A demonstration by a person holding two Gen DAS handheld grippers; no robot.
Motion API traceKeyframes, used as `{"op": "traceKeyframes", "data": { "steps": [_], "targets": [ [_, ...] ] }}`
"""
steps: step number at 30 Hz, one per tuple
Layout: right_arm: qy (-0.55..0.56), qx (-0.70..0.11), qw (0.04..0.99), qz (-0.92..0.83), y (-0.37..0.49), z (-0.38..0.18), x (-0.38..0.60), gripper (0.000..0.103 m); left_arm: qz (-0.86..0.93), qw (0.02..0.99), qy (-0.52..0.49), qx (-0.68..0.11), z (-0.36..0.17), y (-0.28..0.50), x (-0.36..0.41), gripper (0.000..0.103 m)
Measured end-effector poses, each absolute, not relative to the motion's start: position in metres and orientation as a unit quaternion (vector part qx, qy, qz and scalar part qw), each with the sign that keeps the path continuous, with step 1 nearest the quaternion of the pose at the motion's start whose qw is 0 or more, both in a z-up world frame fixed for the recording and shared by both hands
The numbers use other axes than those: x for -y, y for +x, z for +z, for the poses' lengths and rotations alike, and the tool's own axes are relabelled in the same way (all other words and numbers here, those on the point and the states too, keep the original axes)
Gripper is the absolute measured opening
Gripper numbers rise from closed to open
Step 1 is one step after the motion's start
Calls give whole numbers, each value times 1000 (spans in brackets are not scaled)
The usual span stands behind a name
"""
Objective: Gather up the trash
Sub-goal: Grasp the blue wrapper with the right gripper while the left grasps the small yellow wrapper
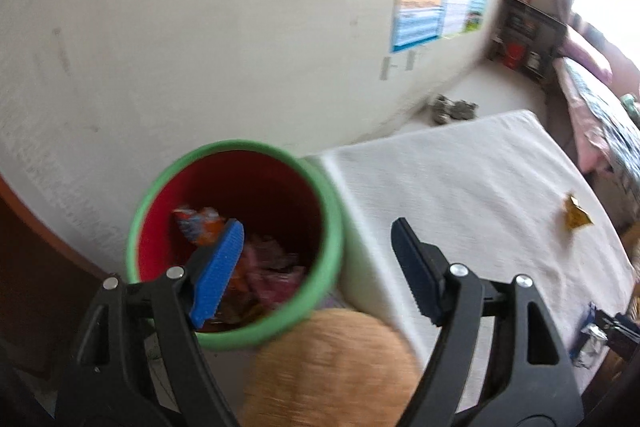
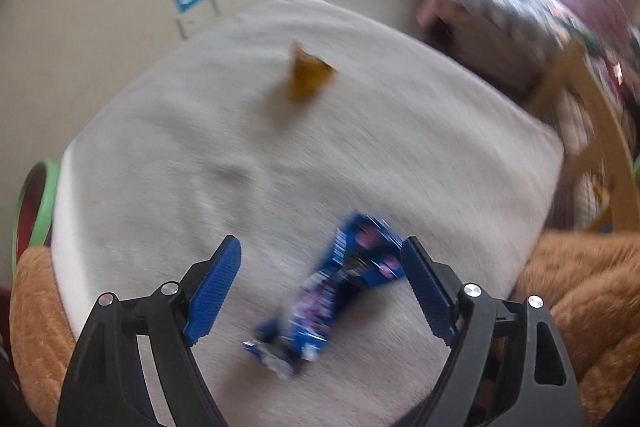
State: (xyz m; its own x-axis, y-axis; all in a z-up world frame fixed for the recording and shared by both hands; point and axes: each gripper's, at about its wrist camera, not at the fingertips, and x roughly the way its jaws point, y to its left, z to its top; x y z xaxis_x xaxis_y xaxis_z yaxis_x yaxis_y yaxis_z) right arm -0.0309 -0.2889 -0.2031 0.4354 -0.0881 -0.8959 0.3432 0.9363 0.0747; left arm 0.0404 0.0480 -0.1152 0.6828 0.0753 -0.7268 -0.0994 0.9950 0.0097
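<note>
Blue wrapper (image 2: 340, 283), print blurred unreadable, lies between open right gripper (image 2: 320, 287).

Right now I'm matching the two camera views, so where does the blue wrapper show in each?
Left wrist view: blue wrapper at the far right edge, low, on the white table.
Right wrist view: blue wrapper low and centre, between the open fingers of the right hand-held gripper.
Shared landmark: yellow wrapper farther along the table.
</note>
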Motion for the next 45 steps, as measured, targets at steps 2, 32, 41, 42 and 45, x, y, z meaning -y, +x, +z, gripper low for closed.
{"op": "traceKeyframes", "data": {
  "steps": [2,32,41,42,45],
  "targets": [
    [152,-533,823,-125,-29,-214,297,79,29,917,-14,-399,-116,42,-27,75],
    [311,-340,884,-81,-66,-141,377,34,-100,884,66,-453,-184,146,298,74],
    [328,-334,881,-70,-65,-142,381,34,-99,856,59,-503,-222,163,325,36],
    [329,-334,881,-70,-65,-142,381,34,-97,857,59,-503,-223,164,326,32],
    [326,-335,881,-72,-64,-142,380,34,-101,859,66,-497,-217,163,323,13]
  ]
}}
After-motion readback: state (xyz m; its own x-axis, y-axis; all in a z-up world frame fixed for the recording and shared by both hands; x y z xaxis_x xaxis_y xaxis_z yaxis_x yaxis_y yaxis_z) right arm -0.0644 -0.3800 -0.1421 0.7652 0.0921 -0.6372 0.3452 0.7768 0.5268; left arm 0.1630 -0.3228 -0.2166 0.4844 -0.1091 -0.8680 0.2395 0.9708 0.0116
